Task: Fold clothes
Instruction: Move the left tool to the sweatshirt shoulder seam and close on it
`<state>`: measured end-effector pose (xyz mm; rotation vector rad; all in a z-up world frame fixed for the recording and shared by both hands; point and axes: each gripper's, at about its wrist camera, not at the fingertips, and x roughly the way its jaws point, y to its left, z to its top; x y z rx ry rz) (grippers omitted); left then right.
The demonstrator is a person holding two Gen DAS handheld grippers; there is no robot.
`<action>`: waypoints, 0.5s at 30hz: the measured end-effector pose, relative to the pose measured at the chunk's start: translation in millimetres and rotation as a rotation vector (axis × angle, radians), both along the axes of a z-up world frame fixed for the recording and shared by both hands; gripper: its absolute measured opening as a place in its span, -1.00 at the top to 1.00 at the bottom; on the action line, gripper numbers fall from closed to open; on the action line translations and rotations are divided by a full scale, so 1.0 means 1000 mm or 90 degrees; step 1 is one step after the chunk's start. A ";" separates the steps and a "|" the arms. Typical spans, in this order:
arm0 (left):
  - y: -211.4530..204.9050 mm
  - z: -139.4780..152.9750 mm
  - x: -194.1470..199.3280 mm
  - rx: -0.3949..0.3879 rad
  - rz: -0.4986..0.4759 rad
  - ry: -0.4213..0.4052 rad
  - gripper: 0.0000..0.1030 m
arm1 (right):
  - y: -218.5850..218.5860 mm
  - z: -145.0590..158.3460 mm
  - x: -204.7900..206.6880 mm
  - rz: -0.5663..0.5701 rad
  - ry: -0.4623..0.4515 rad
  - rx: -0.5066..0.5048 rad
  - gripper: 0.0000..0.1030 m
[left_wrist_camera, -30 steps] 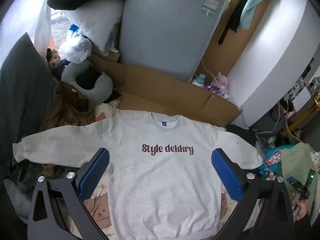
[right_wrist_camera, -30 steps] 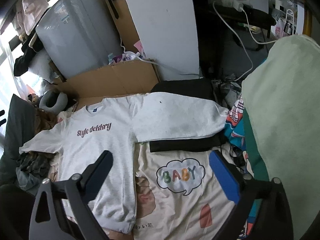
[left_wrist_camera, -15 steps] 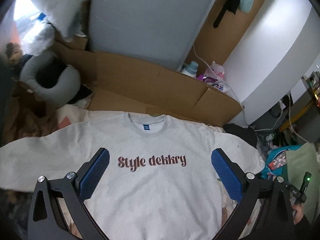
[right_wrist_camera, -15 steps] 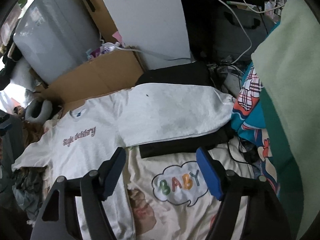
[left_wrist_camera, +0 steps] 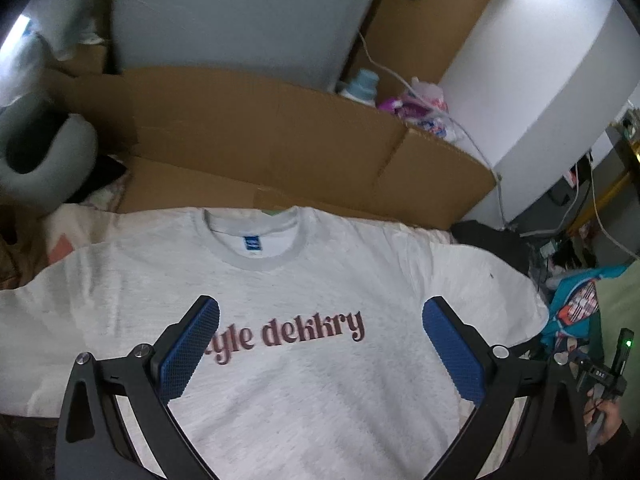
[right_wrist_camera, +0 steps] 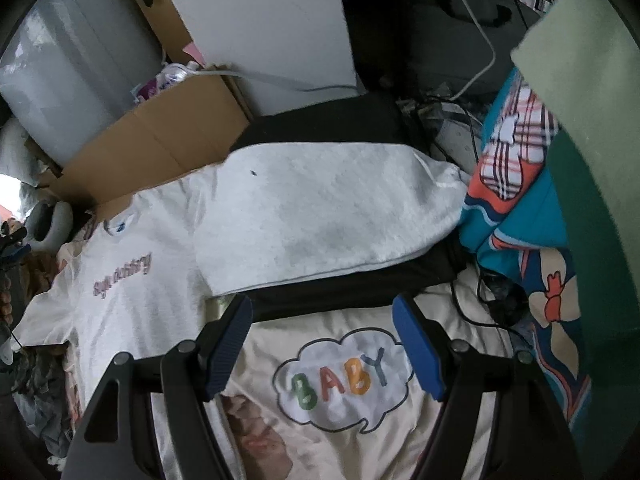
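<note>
Across the bed, on a cream sheet [right_wrist_camera: 460, 432], a light grey sweatshirt [left_wrist_camera: 320, 392] is lying flat and face up, taking up most of the open surface. Its collar edge is sitting just short of a flattened cardboard box [left_wrist_camera: 280, 140] that is walling off the far side, and its one spread sleeve [right_wrist_camera: 332, 216] is reaching right over a black garment [right_wrist_camera: 352, 288] to touch a heap of teal patterned fabric [right_wrist_camera: 516, 208]; a green blanket [right_wrist_camera: 592, 120] is crowding that side further. Clear sheet is showing only beside the sweatshirt's right flank. Dark red lettering on the chest is reading "yle dekkry" past one finger, a small blue neck label [left_wrist_camera: 251, 244] is too small to read, and the sheet is carrying "BABY" [right_wrist_camera: 340, 380] in coloured letters inside a cloud. Above the chest print, the left gripper [left_wrist_camera: 320, 344] is pointing steeply down with its blue fingers [left_wrist_camera: 188, 352] spread wide and holding nothing. Over the sheet, the right gripper [right_wrist_camera: 324, 344] is angling down likewise, fingers moderately apart and empty.
</note>
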<state>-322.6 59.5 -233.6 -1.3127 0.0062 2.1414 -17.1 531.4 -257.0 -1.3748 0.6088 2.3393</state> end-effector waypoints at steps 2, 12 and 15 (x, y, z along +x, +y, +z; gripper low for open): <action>0.014 -0.011 0.002 0.000 -0.016 -0.005 -0.97 | 0.003 -0.006 0.001 -0.005 0.001 0.004 -0.40; 0.087 -0.047 0.009 -0.022 -0.078 -0.018 -0.62 | 0.006 -0.041 0.002 0.015 -0.007 0.011 -0.39; 0.114 -0.060 0.009 -0.025 -0.115 -0.021 -0.59 | 0.009 -0.054 0.004 0.008 -0.009 -0.001 -0.31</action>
